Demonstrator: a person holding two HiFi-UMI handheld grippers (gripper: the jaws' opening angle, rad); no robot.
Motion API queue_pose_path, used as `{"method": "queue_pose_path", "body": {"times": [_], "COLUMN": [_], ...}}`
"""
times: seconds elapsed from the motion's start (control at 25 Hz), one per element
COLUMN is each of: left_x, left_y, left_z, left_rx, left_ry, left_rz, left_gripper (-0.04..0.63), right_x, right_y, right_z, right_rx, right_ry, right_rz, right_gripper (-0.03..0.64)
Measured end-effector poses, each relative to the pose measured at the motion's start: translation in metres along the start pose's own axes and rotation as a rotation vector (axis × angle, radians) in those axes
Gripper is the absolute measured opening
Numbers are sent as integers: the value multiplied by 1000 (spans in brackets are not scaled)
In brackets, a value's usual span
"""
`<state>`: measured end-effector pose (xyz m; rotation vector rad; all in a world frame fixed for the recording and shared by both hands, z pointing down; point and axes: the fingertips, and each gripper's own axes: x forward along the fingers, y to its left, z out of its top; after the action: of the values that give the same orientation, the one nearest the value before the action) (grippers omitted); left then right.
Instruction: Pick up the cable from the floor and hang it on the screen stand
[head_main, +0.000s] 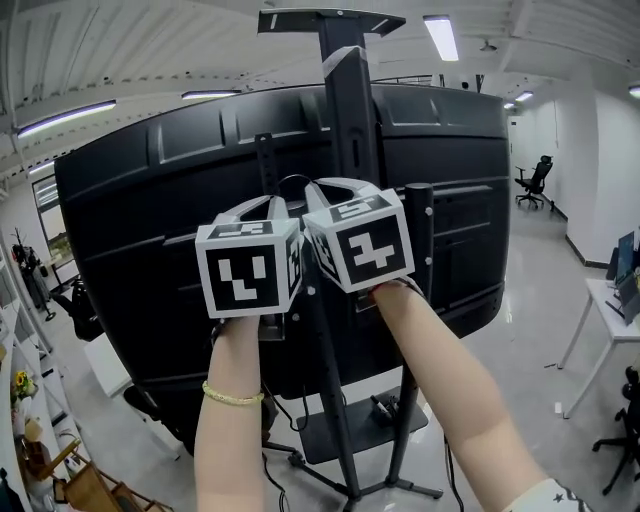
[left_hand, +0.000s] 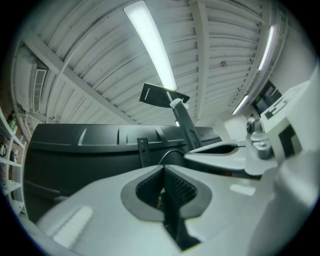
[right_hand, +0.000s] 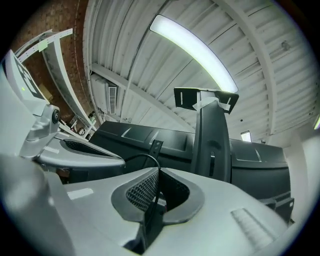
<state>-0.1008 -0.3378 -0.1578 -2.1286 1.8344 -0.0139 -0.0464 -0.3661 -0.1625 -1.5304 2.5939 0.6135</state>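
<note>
At the left, the left gripper (left_hand: 162, 172) is raised in front of the back of the screen (head_main: 130, 200), its jaws pressed together with no gap showing. The thin black cable (head_main: 293, 180) seems to leave their tip, so they are probably pinching it. From there the cable rises toward 12 o'clock in 1 short arc and comes down to the right. It passes just in front of the perforated bracket strip (head_main: 266, 165) on the screen's back, though contact with the strip cannot be judged. The right gripper (right_hand: 156, 175), just beside the left one, has its jaws shut on the cable, and the black line runs down between the ribbed pads. At about 1 o'clock from the right gripper stands the dark upright post (head_main: 350, 110) of the screen stand, near the grippers but not touched by the cable. Judging by this, the first half of the task is done: the cable is off the floor (head_main: 520, 330) and held up at the level of the stand by 2 grips. What seems left is to lay the loop over the bracket or post so it carries itself, then spread both pairs of jaws and draw back.
</note>
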Motion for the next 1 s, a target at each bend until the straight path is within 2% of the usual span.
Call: {"method": "queue_pose_path", "body": {"times": [0.2,0.36,0.48,0.68,0.88,1.0], "left_x": [18,20,19,-3,-35,-58], "left_y": [19,24,23,7,-10,-27], "left_z": [3,-18,-39,-65,-91,-114], "left_rx": [-14,-43,-58,-111,-141,-129], "left_ry": [19,64,65,51,41,63], "left_rz": [40,32,40,20,18,16], "left_gripper": [8,8,8,8,8,8], "right_x": [25,22,15,-6,-42,-72], "right_y": [2,-9,-8,1,26,46], "right_z": [5,-12,-33,-62,-96,-119], "right_rx": [-4,-57,-52,-52,-10,38], "right_ry": [64,124,147,143,151,140], "right_rz": [49,-10,-11,-29,17,43], "right_gripper": [11,12,26,25,8,0]}}
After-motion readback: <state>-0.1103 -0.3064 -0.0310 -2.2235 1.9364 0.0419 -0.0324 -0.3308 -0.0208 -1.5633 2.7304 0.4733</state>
